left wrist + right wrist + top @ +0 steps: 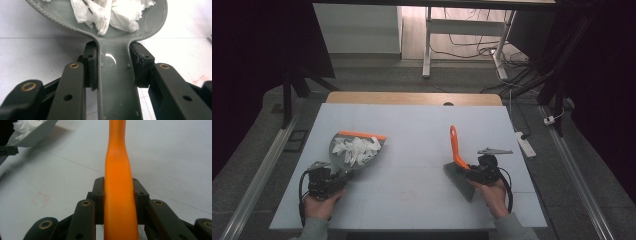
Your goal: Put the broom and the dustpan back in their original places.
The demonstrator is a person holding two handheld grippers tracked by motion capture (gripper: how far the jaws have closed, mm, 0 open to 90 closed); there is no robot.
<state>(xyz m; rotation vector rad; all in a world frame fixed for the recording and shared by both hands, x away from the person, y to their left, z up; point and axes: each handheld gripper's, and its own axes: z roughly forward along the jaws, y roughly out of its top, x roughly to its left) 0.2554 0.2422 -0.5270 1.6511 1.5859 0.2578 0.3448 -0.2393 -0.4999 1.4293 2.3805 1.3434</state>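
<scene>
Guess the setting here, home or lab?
Likely a lab or recording workspace: a white table ringed by dark stands, loose cables and a power strip on the floor, another desk frame behind.

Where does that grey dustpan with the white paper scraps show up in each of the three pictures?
High view: dustpan left of centre on the table.
Left gripper view: dustpan at centre, its handle running between the fingers.
Right gripper view: dustpan at the top left corner.
Shared landmark: the white paper scraps in the pan.

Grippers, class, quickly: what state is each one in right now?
Left gripper: closed on the dustpan handle.
Right gripper: closed on the brush handle.
</scene>
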